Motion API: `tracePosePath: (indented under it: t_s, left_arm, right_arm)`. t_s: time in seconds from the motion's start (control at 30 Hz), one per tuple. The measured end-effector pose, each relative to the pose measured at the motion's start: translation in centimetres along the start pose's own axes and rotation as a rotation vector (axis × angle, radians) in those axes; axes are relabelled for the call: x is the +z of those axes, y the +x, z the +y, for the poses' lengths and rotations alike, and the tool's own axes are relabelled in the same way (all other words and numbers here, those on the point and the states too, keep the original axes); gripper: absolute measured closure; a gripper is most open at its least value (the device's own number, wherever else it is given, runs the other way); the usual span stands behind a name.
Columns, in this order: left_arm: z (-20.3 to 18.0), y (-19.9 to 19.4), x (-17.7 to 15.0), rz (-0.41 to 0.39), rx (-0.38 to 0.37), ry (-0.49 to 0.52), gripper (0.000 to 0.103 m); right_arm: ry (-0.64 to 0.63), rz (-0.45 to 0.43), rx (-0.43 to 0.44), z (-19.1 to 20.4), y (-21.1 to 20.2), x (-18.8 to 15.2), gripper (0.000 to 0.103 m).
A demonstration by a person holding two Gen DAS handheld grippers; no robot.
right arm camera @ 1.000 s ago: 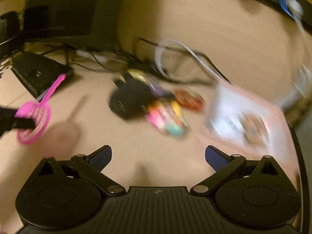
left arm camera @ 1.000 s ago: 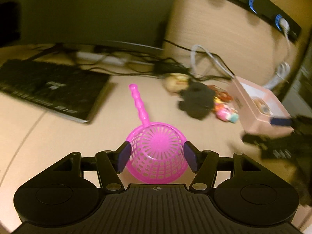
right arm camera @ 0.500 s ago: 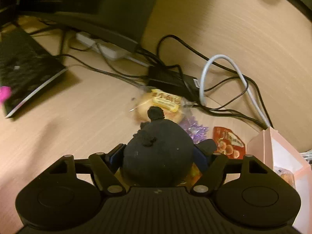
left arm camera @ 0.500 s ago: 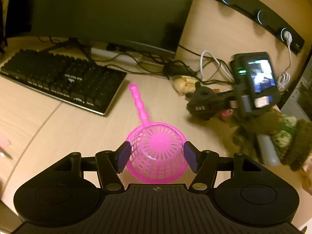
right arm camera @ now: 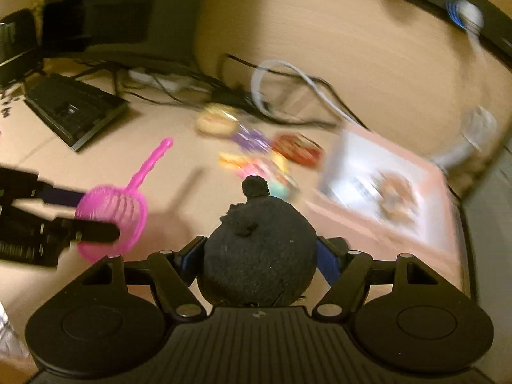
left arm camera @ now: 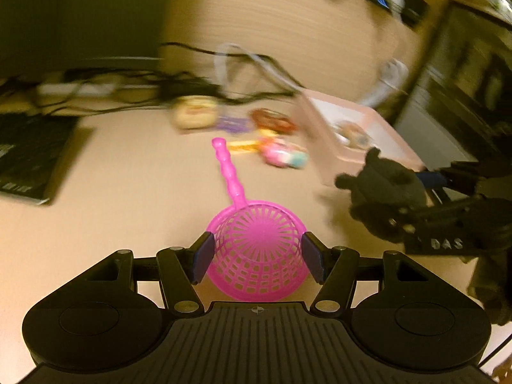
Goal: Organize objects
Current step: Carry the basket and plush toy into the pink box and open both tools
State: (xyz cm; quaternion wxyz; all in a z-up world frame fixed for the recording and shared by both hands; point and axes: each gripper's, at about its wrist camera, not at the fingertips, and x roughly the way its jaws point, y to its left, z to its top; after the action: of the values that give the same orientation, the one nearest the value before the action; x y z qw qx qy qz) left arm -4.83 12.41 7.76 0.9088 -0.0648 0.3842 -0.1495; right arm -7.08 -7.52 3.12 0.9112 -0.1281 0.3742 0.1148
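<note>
My left gripper [left arm camera: 256, 254] is shut on a pink plastic strainer [left arm camera: 256, 249] by its basket, handle pointing away, held above the desk. The strainer also shows in the right wrist view [right arm camera: 112, 214]. My right gripper [right arm camera: 257, 256] is shut on a black plush toy [right arm camera: 259, 249], lifted off the desk; it shows at the right of the left wrist view [left arm camera: 384, 188]. A pink open box [right arm camera: 400, 198] stands at the right, with a round item inside. Small toys and snack packets [right arm camera: 256, 156] lie left of the box.
A black keyboard [right arm camera: 73, 108] lies at the left under a monitor [right arm camera: 105, 3]. Tangled cables and a power strip [right arm camera: 160, 80] run along the back wall. A round packaged bun [right arm camera: 216, 121] lies near the cables. The view is motion-blurred.
My right gripper has closed on the black plush toy and lifted it back and to the right, toward the pink box. My left gripper still holds the strainer and has swung right.
</note>
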Motion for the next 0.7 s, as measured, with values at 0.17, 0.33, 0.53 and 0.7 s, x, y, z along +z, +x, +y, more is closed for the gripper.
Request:
tracePosePath:
  t_s: [0.17, 0.33, 0.53, 0.7]
  left_arm:
    - [-4.2, 0.3, 0.6, -0.002, -0.065, 0.154, 0.038]
    - [-7.7, 1.3, 4.4, -0.059, -0.133, 0.199, 0.038]
    - [-13.6, 6.6, 10.8, -0.139, -0.148, 0.265, 0.038]
    - [-15.9, 13.4, 14.1, -0.125, -0.117, 0.242, 0.038]
  right_arm:
    - [0.077, 0.039, -0.076, -3.5, -3.1, -4.3, 0.030]
    - [0.191, 0.010, -0.170, -6.8, -6.2, -7.3, 0.030]
    - [0.282, -0.046, -0.233, -9.4, -8.4, -9.4, 0.030]
    - [0.329, -0.070, -0.226, -10.0, -8.9, -9.8, 0.030]
